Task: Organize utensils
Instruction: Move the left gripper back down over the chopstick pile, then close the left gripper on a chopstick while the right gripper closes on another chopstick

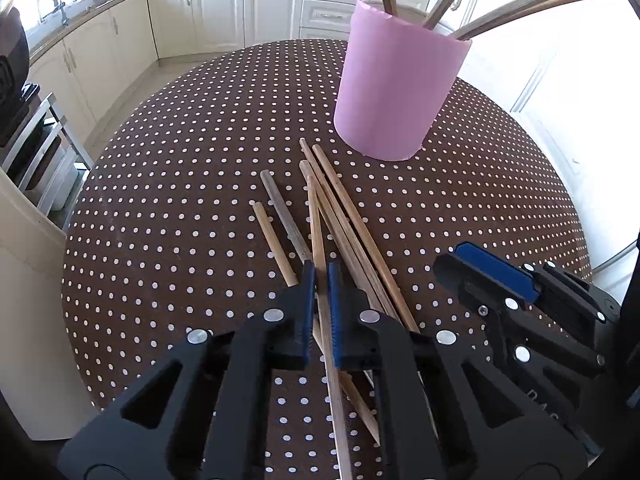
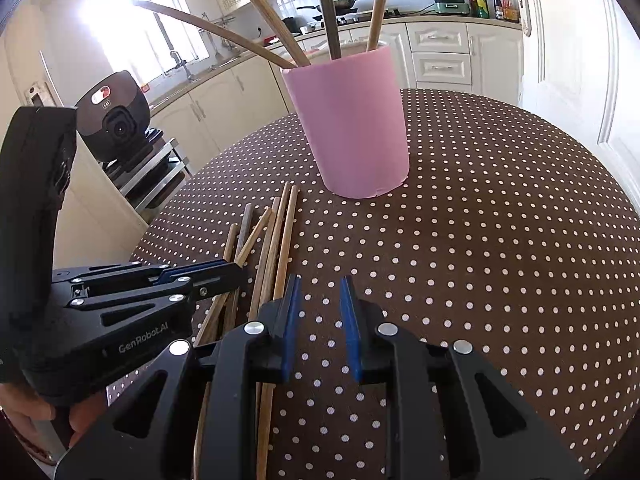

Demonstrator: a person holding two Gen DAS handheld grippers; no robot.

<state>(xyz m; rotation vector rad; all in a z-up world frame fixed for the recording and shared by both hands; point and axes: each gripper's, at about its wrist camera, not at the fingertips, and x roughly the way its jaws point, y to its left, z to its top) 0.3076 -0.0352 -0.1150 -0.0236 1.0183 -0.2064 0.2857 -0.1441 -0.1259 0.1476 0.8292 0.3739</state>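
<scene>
A pink cup (image 1: 396, 88) stands on the polka-dot table (image 1: 180, 184) and holds several wooden sticks. It also shows in the right wrist view (image 2: 352, 124). Several loose wooden sticks (image 1: 344, 216) lie in a pile in front of it, also seen in the right wrist view (image 2: 276, 240). My left gripper (image 1: 321, 280) is shut on one thin wooden stick (image 1: 320, 240) of the pile, its far end raised off the others. My right gripper (image 2: 320, 292) is open and empty, just right of the pile; it shows at the right of the left wrist view (image 1: 464, 256).
The round table's edge (image 1: 84, 184) drops off to the left, with a metal rack (image 1: 40, 148) and a white bin (image 1: 28, 280) beyond. Kitchen cabinets (image 1: 224, 8) run along the back. A black camera device (image 2: 116, 116) stands at the left.
</scene>
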